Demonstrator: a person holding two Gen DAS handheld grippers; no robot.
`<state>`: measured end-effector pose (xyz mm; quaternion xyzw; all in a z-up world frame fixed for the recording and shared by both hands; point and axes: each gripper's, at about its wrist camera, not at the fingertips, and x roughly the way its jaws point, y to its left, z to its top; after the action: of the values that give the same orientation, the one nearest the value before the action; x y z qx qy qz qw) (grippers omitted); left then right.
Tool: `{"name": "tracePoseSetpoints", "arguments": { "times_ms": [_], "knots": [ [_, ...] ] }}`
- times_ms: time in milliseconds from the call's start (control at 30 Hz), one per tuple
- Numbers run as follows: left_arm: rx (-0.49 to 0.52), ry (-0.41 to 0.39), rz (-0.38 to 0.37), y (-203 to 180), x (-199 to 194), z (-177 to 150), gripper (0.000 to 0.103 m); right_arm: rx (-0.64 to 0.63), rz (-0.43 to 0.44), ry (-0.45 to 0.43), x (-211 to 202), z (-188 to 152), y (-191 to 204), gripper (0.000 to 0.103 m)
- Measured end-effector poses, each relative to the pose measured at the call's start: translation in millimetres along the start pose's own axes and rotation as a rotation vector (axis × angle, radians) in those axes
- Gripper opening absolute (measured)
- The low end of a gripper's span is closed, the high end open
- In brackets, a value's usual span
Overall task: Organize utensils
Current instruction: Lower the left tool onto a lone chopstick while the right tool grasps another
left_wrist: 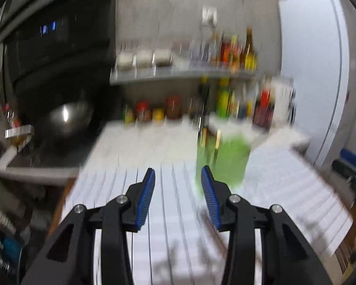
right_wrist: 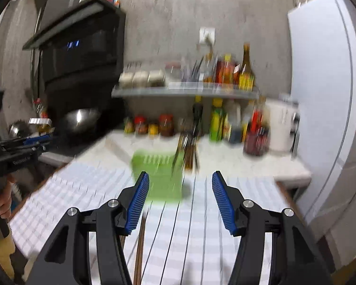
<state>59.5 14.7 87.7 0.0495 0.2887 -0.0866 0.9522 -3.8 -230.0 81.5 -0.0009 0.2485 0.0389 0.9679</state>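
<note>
Both tongs are spread wide and grip nothing. The right gripper (right_wrist: 180, 199) hangs over the checked cloth (right_wrist: 201, 237), its left pad (right_wrist: 136, 204) above a thin brown stick (right_wrist: 140, 249), probably chopsticks, lying lengthwise on the cloth; whether they touch I cannot tell. The left gripper (left_wrist: 178, 194) also hovers over the cloth with nothing between its pads. Ahead stands the green holder (right_wrist: 159, 178), already carrying utensils (right_wrist: 189, 147) upright. Judging by looks, the stick is light, stiff, smooth and liable to roll or swing: pinch it near mid-length. The holder seems light plastic and could tip. Motion blur hides finer detail.
</note>
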Motion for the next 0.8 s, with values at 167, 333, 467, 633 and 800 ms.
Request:
{"name": "tracePoseSetpoints", "arguments": {
  "times_ms": [167, 333, 467, 633, 800],
  "knots": [
    [0.004, 0.290, -0.058, -13, 35, -101, 0.040, 0.034, 0.049, 0.177, 16, -74, 14, 0.056],
    [-0.023, 0.396, -0.138, -30, 45, -143, 0.040, 0.071, 0.095, 0.305, 33, -119, 27, 0.056],
    [0.018, 0.441, -0.184, -46, 53, -152, 0.040, 0.070, 0.112, 0.371, 44, -135, 35, 0.037],
    [0.040, 0.445, -0.225, -61, 58, -154, 0.040, 0.055, 0.126, 0.381, 45, -139, 37, 0.023],
    [0.044, 0.463, -0.246, -73, 68, -152, 0.039, 0.083, 0.147, 0.386, 48, -141, 34, 0.023]
  ]
}}
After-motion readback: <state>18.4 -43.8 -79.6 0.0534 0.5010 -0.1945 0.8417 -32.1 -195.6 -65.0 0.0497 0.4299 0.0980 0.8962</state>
